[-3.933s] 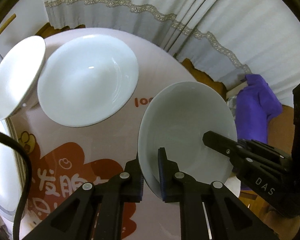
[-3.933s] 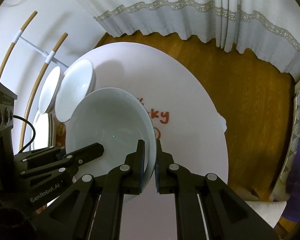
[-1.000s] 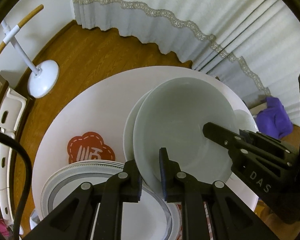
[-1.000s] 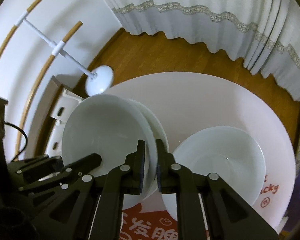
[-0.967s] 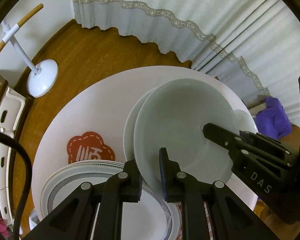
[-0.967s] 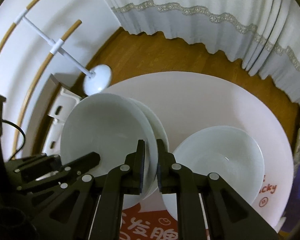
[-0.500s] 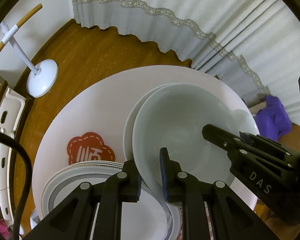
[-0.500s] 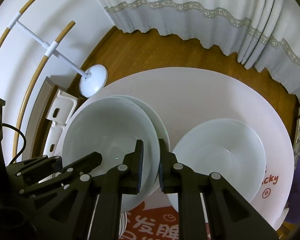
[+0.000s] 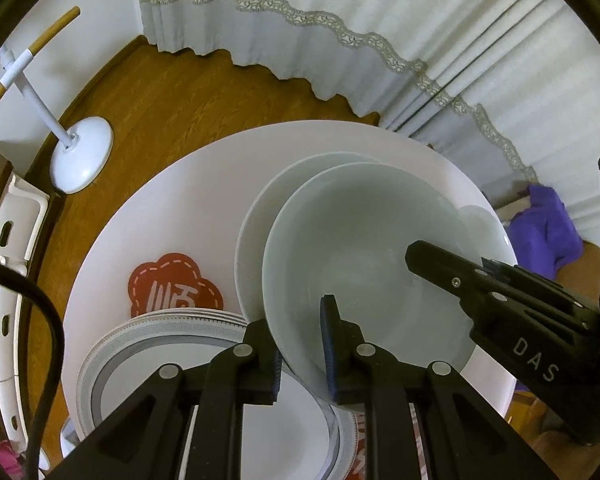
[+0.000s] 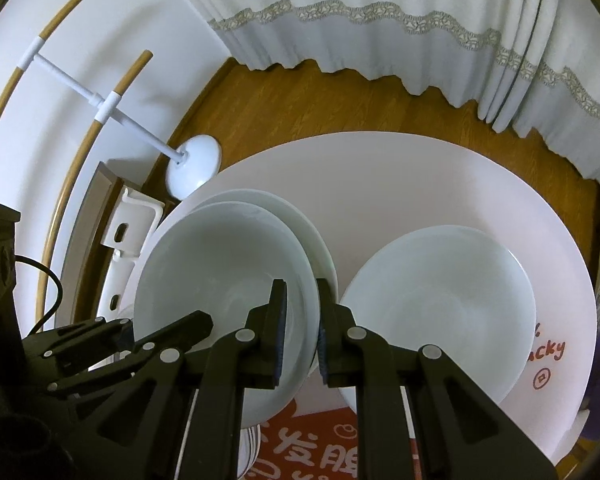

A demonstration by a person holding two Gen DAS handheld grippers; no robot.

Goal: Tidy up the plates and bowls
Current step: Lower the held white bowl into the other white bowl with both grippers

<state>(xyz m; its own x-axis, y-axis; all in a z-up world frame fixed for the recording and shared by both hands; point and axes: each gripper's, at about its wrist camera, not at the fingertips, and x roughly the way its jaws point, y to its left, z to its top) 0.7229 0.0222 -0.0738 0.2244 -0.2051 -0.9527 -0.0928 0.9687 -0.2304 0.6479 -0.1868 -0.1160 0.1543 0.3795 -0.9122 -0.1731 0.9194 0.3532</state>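
A white bowl [image 9: 364, 248] rests nested in a second white bowl [image 9: 256, 216] on the round pale table [image 9: 172, 200]. My left gripper [image 9: 300, 348] straddles its near rim with jaws slightly parted. My right gripper [image 10: 300, 320] straddles the opposite rim of the same bowl [image 10: 220, 264], jaws also slightly parted. A third white bowl [image 10: 440, 304] sits alone to the right. A stack of grey-rimmed plates [image 9: 140, 368] lies at the near left.
A white lamp stand base [image 9: 82, 160] stands on the wood floor left of the table. Grey curtains [image 9: 340, 20] hang behind. A purple cloth [image 9: 544, 232] lies at the right. A white bracket [image 10: 136, 220] sits beside the table.
The held bowl has come down into the other bowl. Both grippers' jaws have opened a little off the rim since a second ago.
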